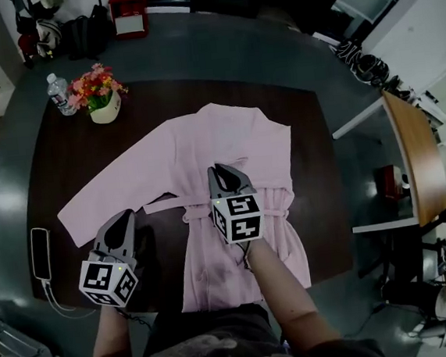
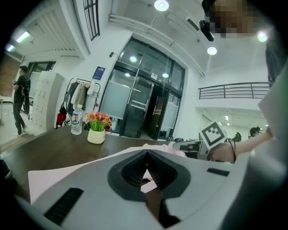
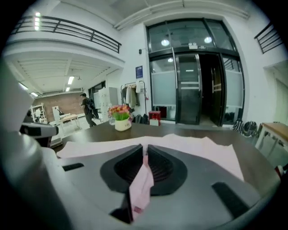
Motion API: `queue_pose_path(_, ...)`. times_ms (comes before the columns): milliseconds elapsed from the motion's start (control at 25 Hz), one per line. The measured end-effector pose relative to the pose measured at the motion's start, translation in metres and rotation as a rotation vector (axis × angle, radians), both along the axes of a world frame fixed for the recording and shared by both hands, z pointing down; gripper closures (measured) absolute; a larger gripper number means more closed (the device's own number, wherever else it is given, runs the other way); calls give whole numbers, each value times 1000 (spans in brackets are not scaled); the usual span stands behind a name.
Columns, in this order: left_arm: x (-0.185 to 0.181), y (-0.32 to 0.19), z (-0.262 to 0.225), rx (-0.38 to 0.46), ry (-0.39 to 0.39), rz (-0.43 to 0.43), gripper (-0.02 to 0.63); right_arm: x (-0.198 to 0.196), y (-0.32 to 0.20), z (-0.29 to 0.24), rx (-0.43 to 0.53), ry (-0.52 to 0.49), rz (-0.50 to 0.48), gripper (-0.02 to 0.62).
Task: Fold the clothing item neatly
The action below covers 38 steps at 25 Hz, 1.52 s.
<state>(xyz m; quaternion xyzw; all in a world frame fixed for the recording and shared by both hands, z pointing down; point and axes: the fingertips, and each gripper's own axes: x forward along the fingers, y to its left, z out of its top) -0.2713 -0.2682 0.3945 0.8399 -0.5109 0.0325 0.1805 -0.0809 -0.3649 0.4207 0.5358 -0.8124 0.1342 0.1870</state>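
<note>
A pink robe (image 1: 229, 157) lies spread flat on the dark brown table (image 1: 73, 165), its left sleeve (image 1: 118, 184) stretched out toward the left and a belt strip (image 1: 163, 205) across the waist. My right gripper (image 1: 221, 171) hovers over the robe's middle, shut on a narrow pink strip of fabric (image 3: 141, 184) that hangs down between the jaws of the right gripper (image 3: 145, 149). My left gripper (image 1: 125, 217) is at the table's near left, just off the sleeve's end. The left gripper (image 2: 146, 153) has its jaws closed together with nothing between them.
A white pot of flowers (image 1: 103, 95) and a water bottle (image 1: 59, 94) stand at the table's far left corner. A phone on a cable (image 1: 40, 252) lies at the left edge. Another wooden table (image 1: 413, 155) stands to the right. A person (image 2: 20, 101) stands far off.
</note>
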Motion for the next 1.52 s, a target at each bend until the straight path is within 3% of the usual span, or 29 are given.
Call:
queue_pose_path(120, -10, -1, 9, -22, 21, 9, 595, -28, 16, 46, -120, 40, -84, 567)
queue_pose_path(240, -20, -6, 17, -41, 14, 6, 595, -47, 36, 64, -191, 10, -162, 477)
queue_pose_path(280, -22, -7, 19, -44, 10, 9, 595, -47, 41, 63, -193, -10, -159, 477)
queue_pose_path(400, -23, -14, 21, -49, 5, 19, 597, -25, 37, 54, -161, -43, -78, 477)
queue_pose_path(560, -23, -25, 24, -50, 9, 24, 595, 11, 6, 57, -161, 9, -14, 477)
queue_pose_path(840, -18, -39, 42, -97, 19, 43, 595, 20, -29, 121, -410, 147, -107, 482)
queue_pose_path(920, -19, -43, 45, -104, 26, 42, 595, 16, -35, 112, -379, 197, -109, 588)
queue_pose_path(1040, -26, -49, 51, -118, 37, 39, 595, -11, -53, 72, -226, 206, -152, 588)
queue_pose_path(1200, -36, -48, 59, -140, 47, 27, 595, -68, -84, 35, -1, 269, -338, 588)
queue_pose_path(1320, -43, -44, 62, -151, 59, 16, 595, -100, -93, 48, -4, 263, -442, 569)
queue_pose_path(1400, -47, -42, 66, -158, 61, 10, 595, -116, -86, 57, -34, 221, -491, 472)
queue_pose_path(1520, -53, -40, 73, -171, 63, 0, 597, -128, -71, 57, -21, 192, -491, 463)
